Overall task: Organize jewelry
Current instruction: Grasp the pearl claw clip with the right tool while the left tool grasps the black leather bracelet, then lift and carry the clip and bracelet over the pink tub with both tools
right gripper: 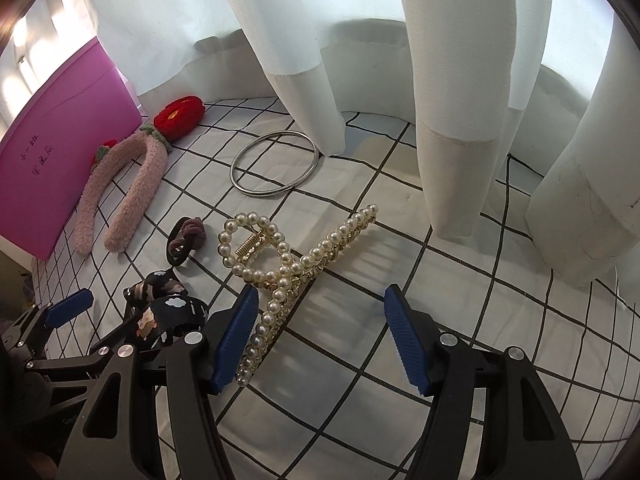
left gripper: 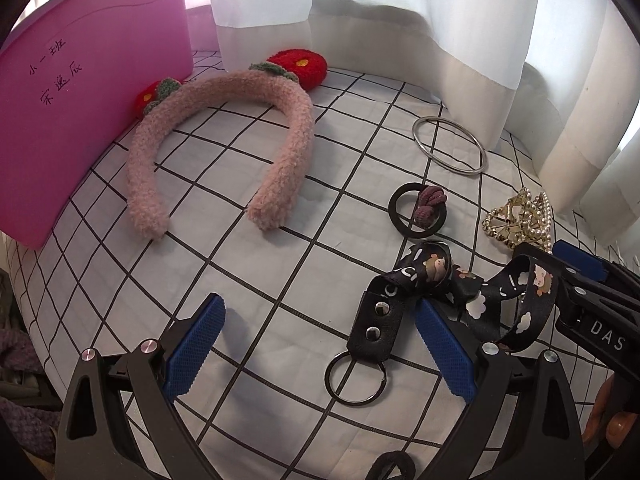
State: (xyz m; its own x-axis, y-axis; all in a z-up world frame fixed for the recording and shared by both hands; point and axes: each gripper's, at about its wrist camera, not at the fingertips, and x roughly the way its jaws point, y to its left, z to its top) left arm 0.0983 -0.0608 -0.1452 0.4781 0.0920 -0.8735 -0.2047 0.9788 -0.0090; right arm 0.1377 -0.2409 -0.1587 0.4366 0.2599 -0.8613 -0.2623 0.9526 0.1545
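Jewelry lies scattered on a checked cloth. A pearl clip (right gripper: 280, 268) sits just ahead of the right hand-held gripper (right gripper: 320, 336), its tail touching the left pad; jaws spread, pinching nothing. It looks light, stiff, slick and probably fragile, so take it across the metal spine. The left hand-held gripper (left gripper: 320, 344), also spread, straddles a soft strap (left gripper: 452, 292) with a keyring (left gripper: 356, 376); pinch its studded tab.

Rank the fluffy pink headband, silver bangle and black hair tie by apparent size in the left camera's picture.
1. Pink headband, clearly largest.
2. Silver bangle.
3. Black hair tie, somewhat smaller than the bangle, though it lies nearer the camera.
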